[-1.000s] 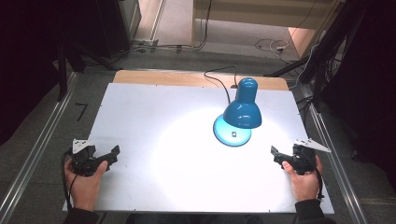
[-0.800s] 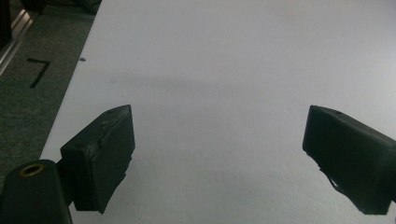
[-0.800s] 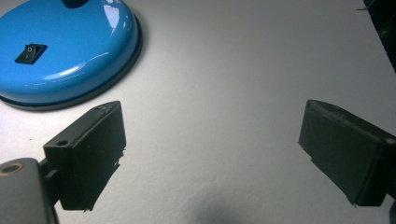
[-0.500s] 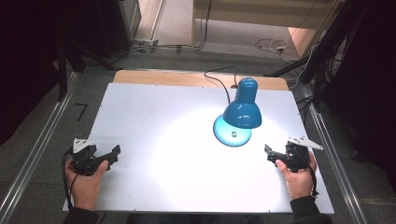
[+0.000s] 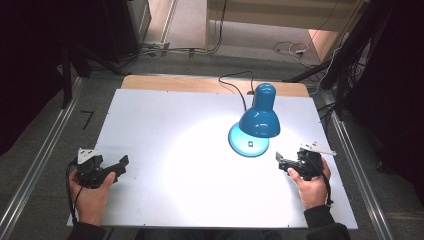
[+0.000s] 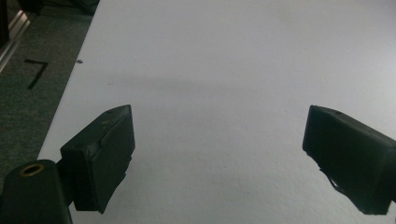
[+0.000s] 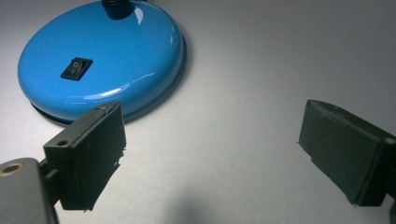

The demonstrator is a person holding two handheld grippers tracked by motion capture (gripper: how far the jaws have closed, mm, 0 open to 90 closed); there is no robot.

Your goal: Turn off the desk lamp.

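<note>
Blue desk lamp [image 5: 257,120], lit, standing right of centre on the white worktop [image 5: 165,130]; its shade points down over its round base [image 7: 100,60], casting a bright pool on the worktop. A black rocker switch [image 7: 76,67] sits on top of the base, facing the person. The lamp's cord [image 5: 232,82] runs off the far edge. Right gripper [image 5: 285,164], jaws spread wide and empty, lies just beside the base on its near right side, aimed toward it. Left gripper [image 5: 117,166], likewise released and empty, rests well apart near the left edge over bare worktop. Likely risks: a wide jaw could nudge or slide the light base rather than press the switch, and the low shade may obstruct an approach from above.
</note>
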